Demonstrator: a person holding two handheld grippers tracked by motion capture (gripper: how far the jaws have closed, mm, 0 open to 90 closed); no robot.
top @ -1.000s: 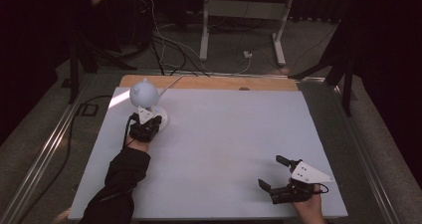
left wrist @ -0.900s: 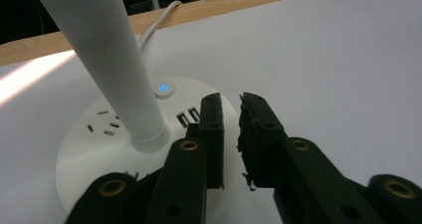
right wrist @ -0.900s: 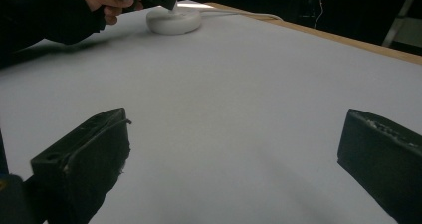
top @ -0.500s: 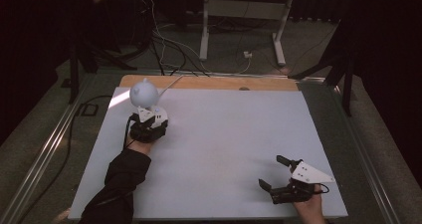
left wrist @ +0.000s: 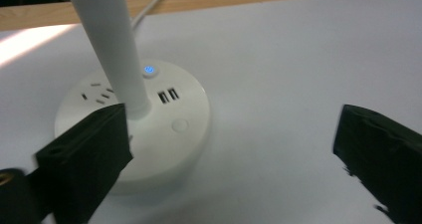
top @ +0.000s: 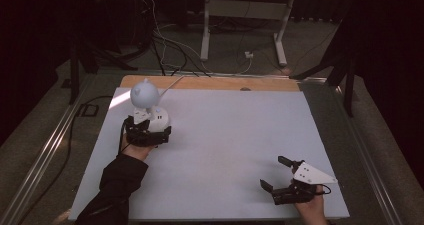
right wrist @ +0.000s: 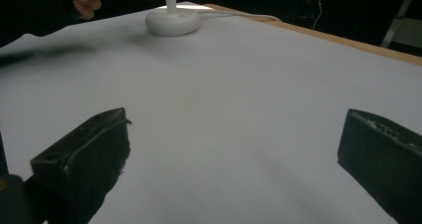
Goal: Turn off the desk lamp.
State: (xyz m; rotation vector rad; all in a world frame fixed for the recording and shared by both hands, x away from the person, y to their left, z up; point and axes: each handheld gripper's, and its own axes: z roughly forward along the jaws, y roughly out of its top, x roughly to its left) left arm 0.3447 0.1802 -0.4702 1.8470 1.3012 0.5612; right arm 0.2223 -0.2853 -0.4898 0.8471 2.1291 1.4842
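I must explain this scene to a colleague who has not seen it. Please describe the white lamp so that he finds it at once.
Start from the white table and go to its far left corner, near the wooden edge. There the lamp stands in front of the left gripper. It has a round flat base with sockets and a blue light, a thin stem and a ball-shaped head.

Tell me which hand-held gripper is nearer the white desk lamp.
Left. The left hand-held gripper hangs right at the white desk lamp, its jaws just opened with nothing between them. The right hand-held gripper sits far across the table, near its front right corner.
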